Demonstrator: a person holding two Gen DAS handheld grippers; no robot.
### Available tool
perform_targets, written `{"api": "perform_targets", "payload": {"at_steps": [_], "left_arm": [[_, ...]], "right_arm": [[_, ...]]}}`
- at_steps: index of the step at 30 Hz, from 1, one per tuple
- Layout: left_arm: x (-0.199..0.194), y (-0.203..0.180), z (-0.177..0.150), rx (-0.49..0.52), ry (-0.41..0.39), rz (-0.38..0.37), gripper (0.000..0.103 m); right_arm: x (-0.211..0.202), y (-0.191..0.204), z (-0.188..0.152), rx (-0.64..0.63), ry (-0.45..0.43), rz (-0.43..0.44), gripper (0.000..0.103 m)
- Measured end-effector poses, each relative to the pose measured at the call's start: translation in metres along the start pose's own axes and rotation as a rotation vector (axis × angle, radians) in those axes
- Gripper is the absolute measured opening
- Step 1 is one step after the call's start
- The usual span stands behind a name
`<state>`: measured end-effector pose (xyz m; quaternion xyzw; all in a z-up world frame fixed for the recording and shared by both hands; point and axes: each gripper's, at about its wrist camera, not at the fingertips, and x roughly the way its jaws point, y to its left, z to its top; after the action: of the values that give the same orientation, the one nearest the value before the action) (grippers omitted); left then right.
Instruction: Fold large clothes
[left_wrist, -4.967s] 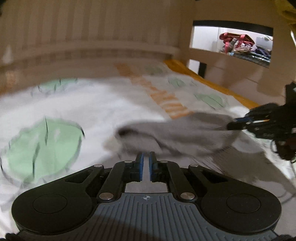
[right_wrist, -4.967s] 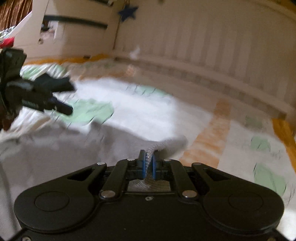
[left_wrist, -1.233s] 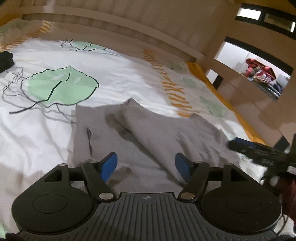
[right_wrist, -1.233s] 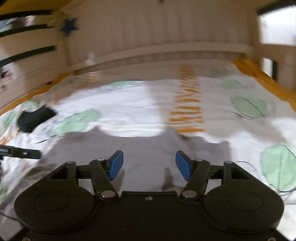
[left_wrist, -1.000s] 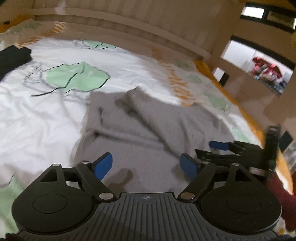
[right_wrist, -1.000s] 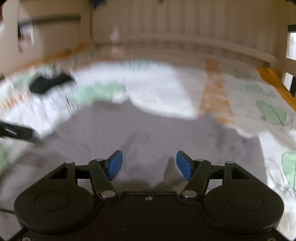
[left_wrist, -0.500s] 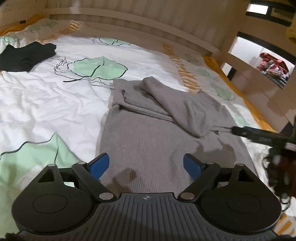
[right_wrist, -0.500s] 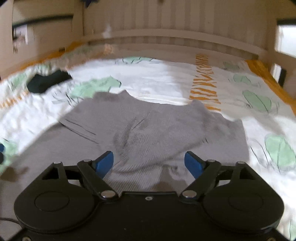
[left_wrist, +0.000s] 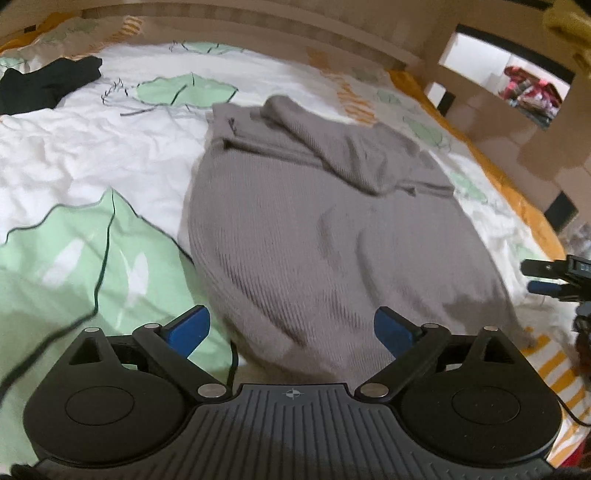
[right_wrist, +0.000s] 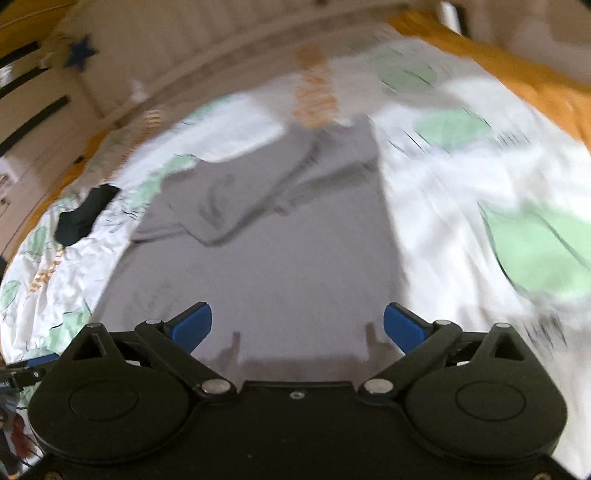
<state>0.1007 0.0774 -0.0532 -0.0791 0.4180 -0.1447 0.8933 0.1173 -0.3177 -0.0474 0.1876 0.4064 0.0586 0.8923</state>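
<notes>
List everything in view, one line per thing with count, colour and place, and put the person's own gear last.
grey sweater: one, grey ribbed knit, spread on the middle of the bed, both sleeves folded across its far end.
dark garment: one, black, crumpled on the cover at the far left of the bed.
bed cover: one, white with green leaves and orange stripes, under everything.
headboard: one, pale wood slats, along the far end of the bed.
blue star: one, dark blue, on the wall at the far left.
shelf opening: one, pale frame, far right, with red and mixed clothes inside.
left gripper: one, black with blue pads, jaws just opened wide, nothing between them, above the sweater's near hem.
right gripper: one, the same, jaws just opened wide, empty.
</notes>
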Motion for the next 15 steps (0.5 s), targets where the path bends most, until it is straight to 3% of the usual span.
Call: {"api": "perform_targets", "payload": {"at_steps": [5,15], "left_arm": [[0.014,0.002,-0.007,0.004,0.063,0.02,0.097],[0.037,0.003,-0.009,0.007,0.165,0.024,0.102]], "right_arm": [[-0.003,-0.015,-0.021,0.036,0.035,-0.023,0.1],[0.008,0.0,-0.038,-0.089,0.141,-0.063,0.103]]}}
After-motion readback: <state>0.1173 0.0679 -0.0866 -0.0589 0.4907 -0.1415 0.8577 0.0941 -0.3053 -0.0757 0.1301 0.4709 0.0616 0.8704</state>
